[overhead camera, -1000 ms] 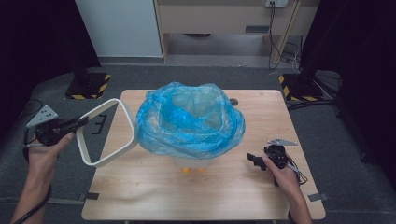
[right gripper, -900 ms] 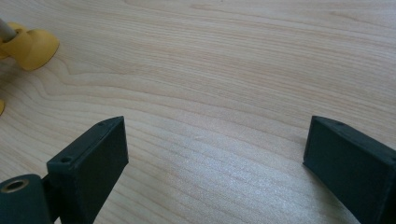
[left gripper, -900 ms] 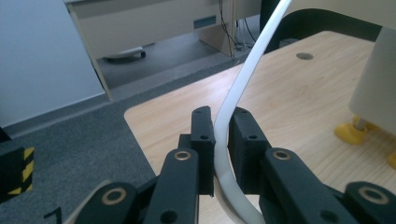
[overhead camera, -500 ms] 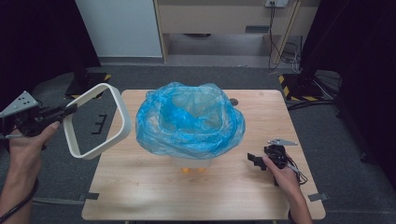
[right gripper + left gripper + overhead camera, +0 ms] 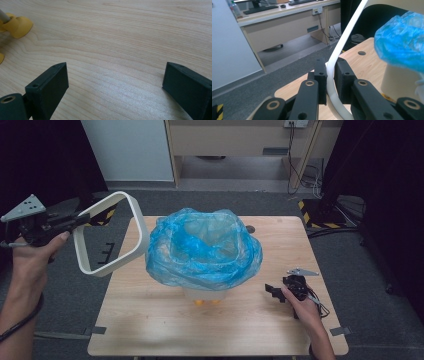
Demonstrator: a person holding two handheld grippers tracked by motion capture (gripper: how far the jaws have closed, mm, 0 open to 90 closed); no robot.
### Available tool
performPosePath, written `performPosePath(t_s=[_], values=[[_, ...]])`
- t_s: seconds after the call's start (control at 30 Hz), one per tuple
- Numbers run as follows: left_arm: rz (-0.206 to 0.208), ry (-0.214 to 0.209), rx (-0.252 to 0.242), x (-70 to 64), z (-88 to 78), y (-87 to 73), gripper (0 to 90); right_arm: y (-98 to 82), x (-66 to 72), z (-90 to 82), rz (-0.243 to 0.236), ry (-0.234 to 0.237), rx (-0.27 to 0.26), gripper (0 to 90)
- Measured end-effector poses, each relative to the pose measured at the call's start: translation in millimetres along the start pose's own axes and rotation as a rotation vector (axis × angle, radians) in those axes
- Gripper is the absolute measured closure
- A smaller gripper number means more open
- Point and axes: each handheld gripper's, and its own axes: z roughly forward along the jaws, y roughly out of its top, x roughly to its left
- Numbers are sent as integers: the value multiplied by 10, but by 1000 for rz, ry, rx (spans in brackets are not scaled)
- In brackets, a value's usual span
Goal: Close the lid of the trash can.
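Since the earlier frames, the left gripper (image 5: 75,221) had lifted the white rim frame (image 5: 111,234) up off the desk's (image 5: 150,330) left edge and carried it higher and further left, while the right hand had kept still.

At the far left of the high view, the left gripper hung in the air beyond the desk, its jaws clamped on one side of the white rim frame. The left gripper view confirmed it: the two black jaws pinched the thin white bar (image 5: 332,72) between them, and the bar curved up and away toward the bin. The frame, a rounded square ring, was tilted, well clear of the wood and just beside the bag without touching it.

In the middle stood the small white bin (image 5: 207,294), lined with a blue plastic bag (image 5: 202,247) whose loose edges spilled wide over the top. Yellow feet (image 5: 18,26) showed at the bin's base.

To the right, the right gripper (image 5: 276,292) rested low on the desk, jaws wide apart and holding nothing, bare wood between them.

By this showing, the bag appeared to be seated in the bin and the ring was in hand. Lowering the ring over the bag's mouth to pin it down was probably what remained.
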Motion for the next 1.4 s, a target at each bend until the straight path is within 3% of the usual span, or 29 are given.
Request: performPosePath(t_s=[0.47,0.83,1.4], values=[[47,-65,10,-222,450,535,805,-3,-11,-8,-5,6,1,70],[89,-123,54,-488,863,773,805,-10,-24,-19,-4,8,-4,78],[173,-220,110,-987,1283,1187,805,-10,-31,-25,-7,18,0,78]])
